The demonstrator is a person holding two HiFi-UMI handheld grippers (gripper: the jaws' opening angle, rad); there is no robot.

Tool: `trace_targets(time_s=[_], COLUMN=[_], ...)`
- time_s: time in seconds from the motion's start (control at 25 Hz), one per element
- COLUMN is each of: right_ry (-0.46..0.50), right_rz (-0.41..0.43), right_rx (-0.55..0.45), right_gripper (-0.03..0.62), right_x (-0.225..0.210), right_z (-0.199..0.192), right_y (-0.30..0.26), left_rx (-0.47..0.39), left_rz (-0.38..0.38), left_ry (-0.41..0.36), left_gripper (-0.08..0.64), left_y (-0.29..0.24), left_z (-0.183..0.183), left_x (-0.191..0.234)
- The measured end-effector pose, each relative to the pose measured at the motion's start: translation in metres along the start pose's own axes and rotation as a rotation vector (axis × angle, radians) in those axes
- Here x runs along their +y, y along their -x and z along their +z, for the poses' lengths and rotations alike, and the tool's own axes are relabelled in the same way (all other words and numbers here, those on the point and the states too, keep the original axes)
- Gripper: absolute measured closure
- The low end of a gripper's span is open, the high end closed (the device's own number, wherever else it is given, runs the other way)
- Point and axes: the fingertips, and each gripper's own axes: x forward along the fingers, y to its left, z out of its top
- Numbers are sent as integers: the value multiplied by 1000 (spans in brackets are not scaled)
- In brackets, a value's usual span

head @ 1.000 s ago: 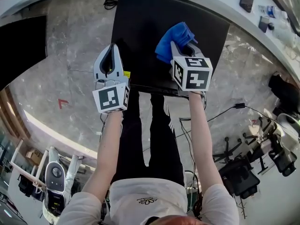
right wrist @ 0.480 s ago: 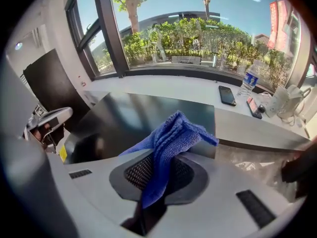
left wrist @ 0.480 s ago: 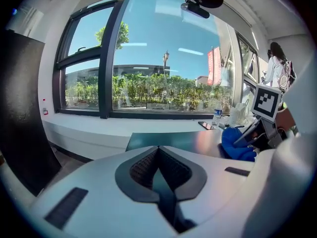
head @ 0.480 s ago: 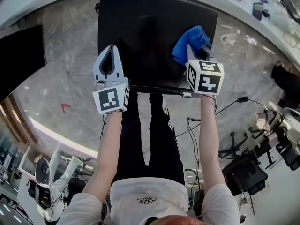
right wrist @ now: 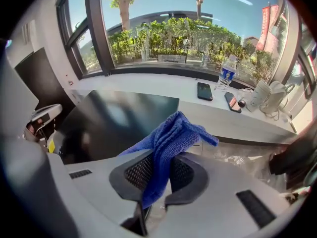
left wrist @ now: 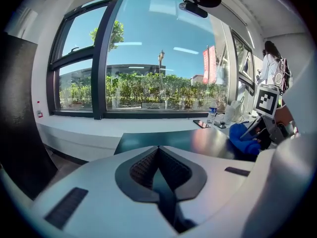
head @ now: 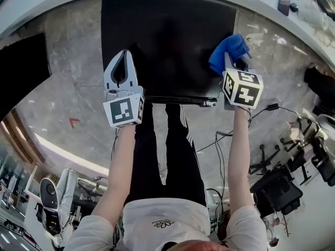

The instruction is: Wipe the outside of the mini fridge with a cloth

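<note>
The black mini fridge (head: 167, 35) stands in front of me, its flat top showing in all views. My right gripper (head: 231, 60) is shut on a blue cloth (head: 228, 48) that rests on the top near the fridge's right edge. In the right gripper view the cloth (right wrist: 172, 133) bunches up out of the right gripper (right wrist: 161, 156), above the dark fridge top (right wrist: 114, 115). My left gripper (head: 124, 53) hovers over the top's left front part, shut with nothing in it. In the left gripper view the left gripper (left wrist: 158, 151) points across the fridge (left wrist: 198, 140) towards the cloth (left wrist: 242, 135).
A white window ledge behind the fridge carries a phone (right wrist: 204, 90), a water bottle (right wrist: 227, 73) and small items. A black cabinet (head: 21, 61) stands at the left. Cables (head: 261, 115) cross the marble floor, and office chairs (head: 277, 192) stand at the right.
My right gripper has slid the blue cloth to the right across the fridge top, from its middle to near its right edge. The left gripper has stayed in place.
</note>
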Motion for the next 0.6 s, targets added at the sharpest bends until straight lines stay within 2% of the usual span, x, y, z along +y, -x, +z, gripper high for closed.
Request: trace_targets(time_s=[0.28,0.6], right_ry=[-4,-10], right_rz=[-45,-145], right_rx=[10,16], right_gripper=[520,520], right_x=[-18,-42], right_z=[-8,-13], right_y=[2,8], left_rx=[10,9], left_rz=[5,2], left_ry=[-1,4], left_gripper=[555,555], left_y=[1,1], left_z=[-7,-8], left_x=[5,6])
